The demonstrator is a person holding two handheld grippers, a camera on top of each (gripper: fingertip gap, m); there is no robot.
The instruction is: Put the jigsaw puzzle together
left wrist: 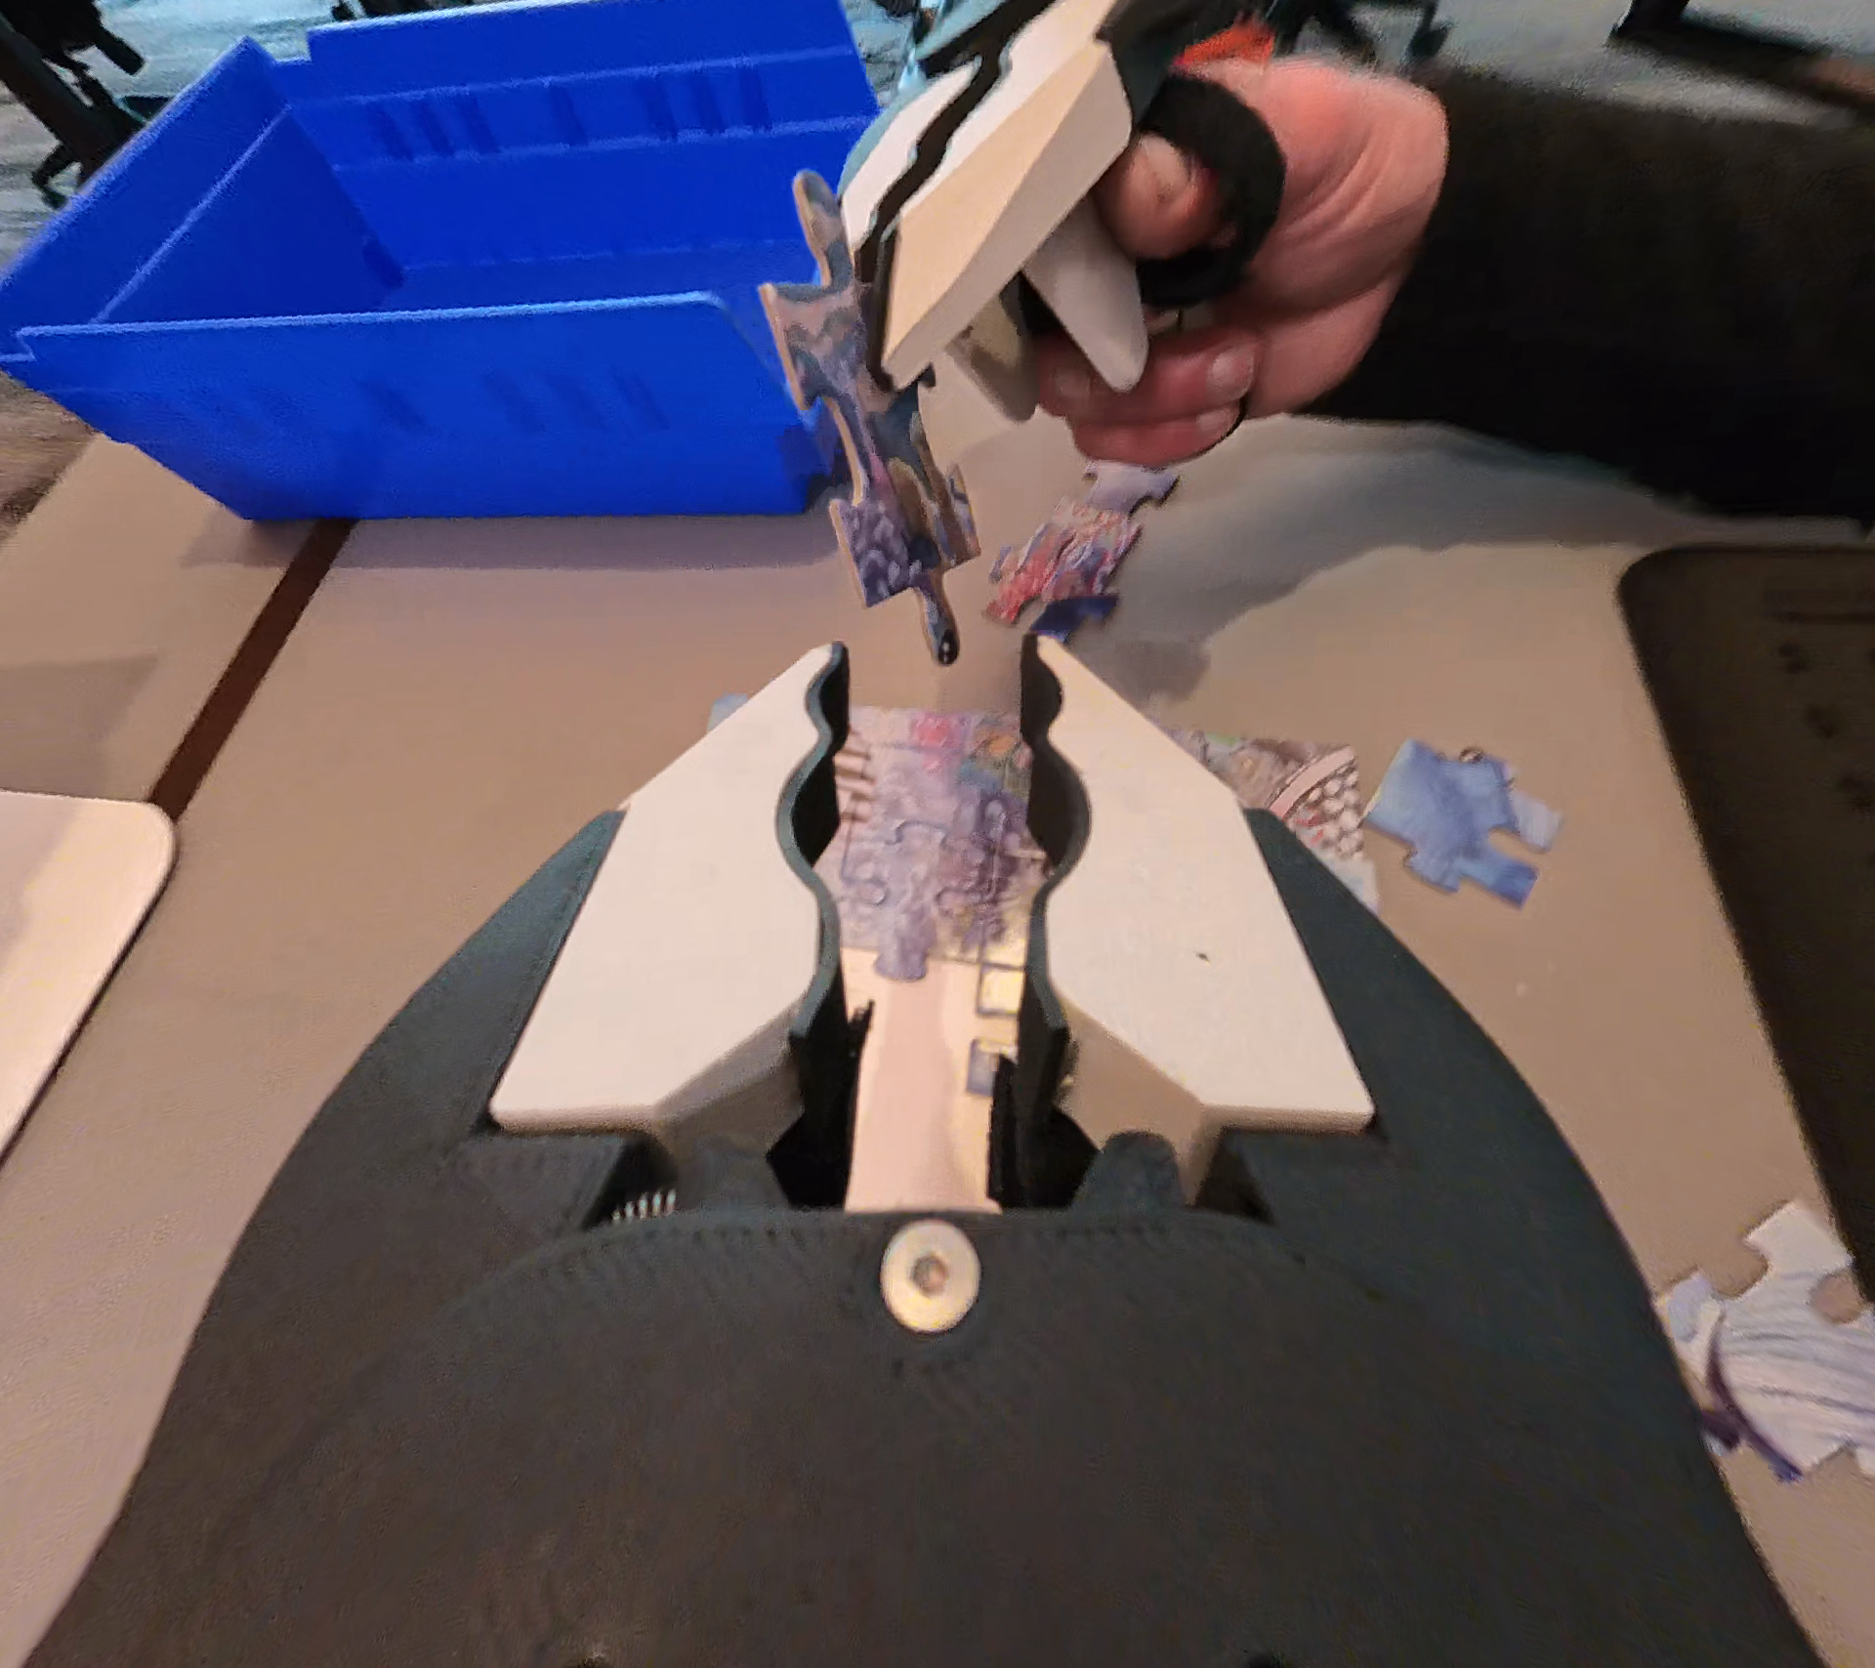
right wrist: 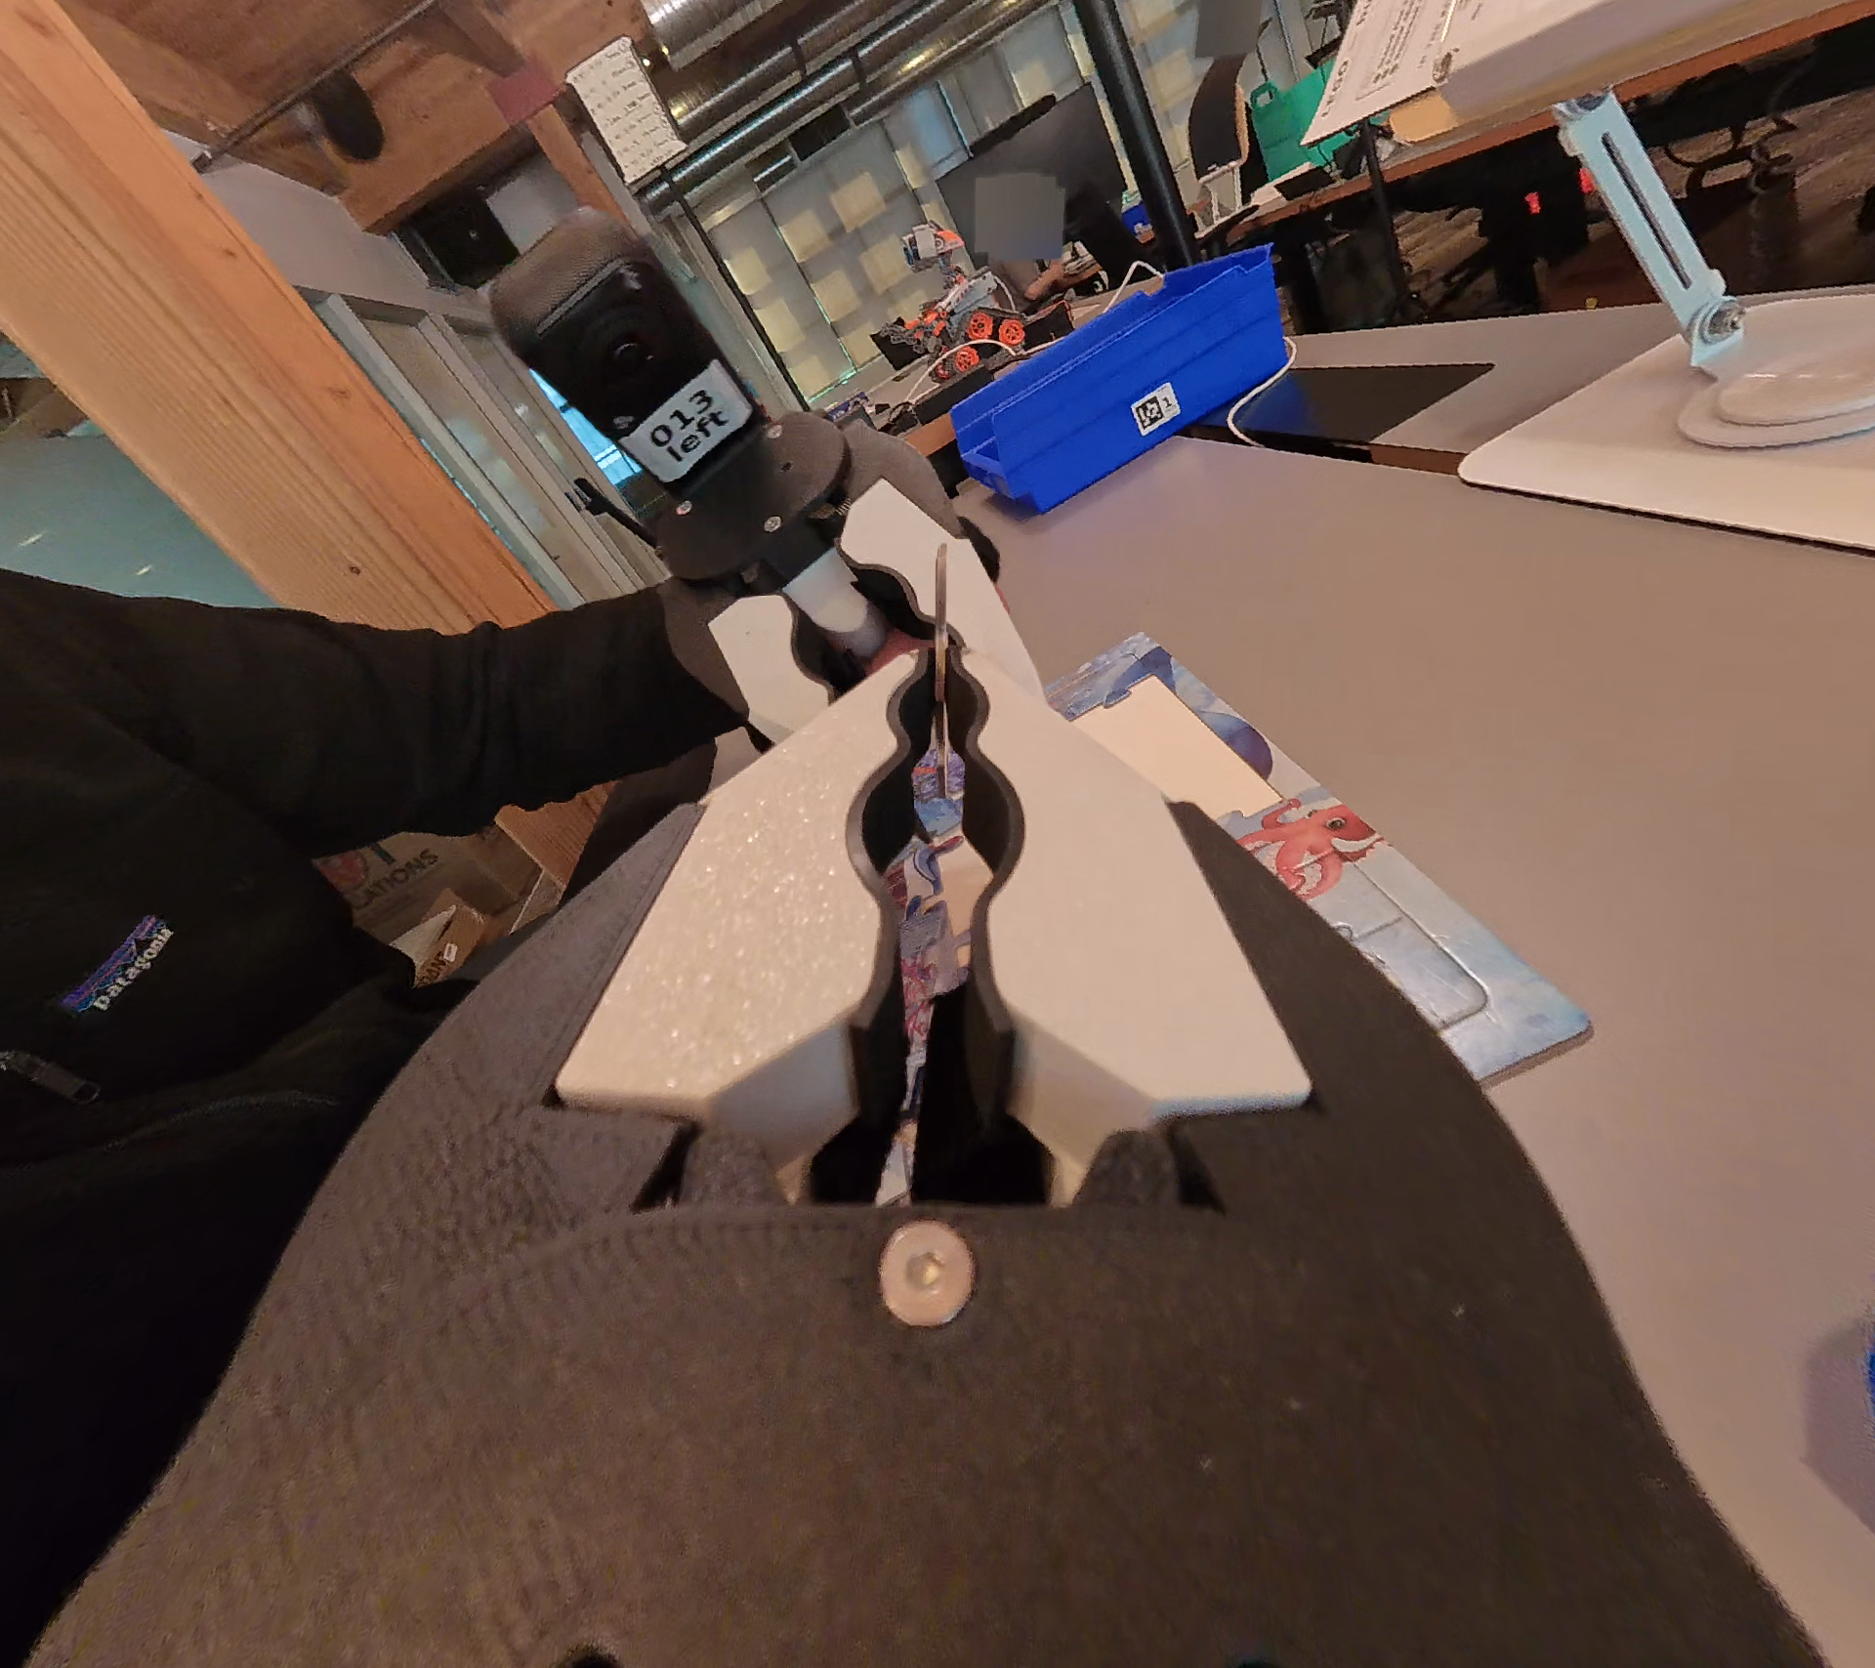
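My right gripper (left wrist: pixel 898 371) is shut on a blue and purple puzzle piece (left wrist: pixel 893 473) and holds it in the air, hanging downward just beyond my left gripper's tips. In the right wrist view the piece (right wrist: pixel 942 605) shows edge-on between the shut fingers of the right gripper (right wrist: pixel 939 671). My left gripper (left wrist: pixel 939 664) is open and empty, low over a joined patch of puzzle (left wrist: pixel 933 828). The patch lies in a blue puzzle tray (right wrist: pixel 1420 960) with a red octopus picture.
Loose pieces lie on the grey table: a red and blue one (left wrist: pixel 1065 549), a blue one (left wrist: pixel 1461 823) and a pale one (left wrist: pixel 1786 1345). A blue bin (left wrist: pixel 457 280) stands at the back left. A black mat (left wrist: pixel 1776 808) lies right, a white stand base (right wrist: pixel 1725 422) far right.
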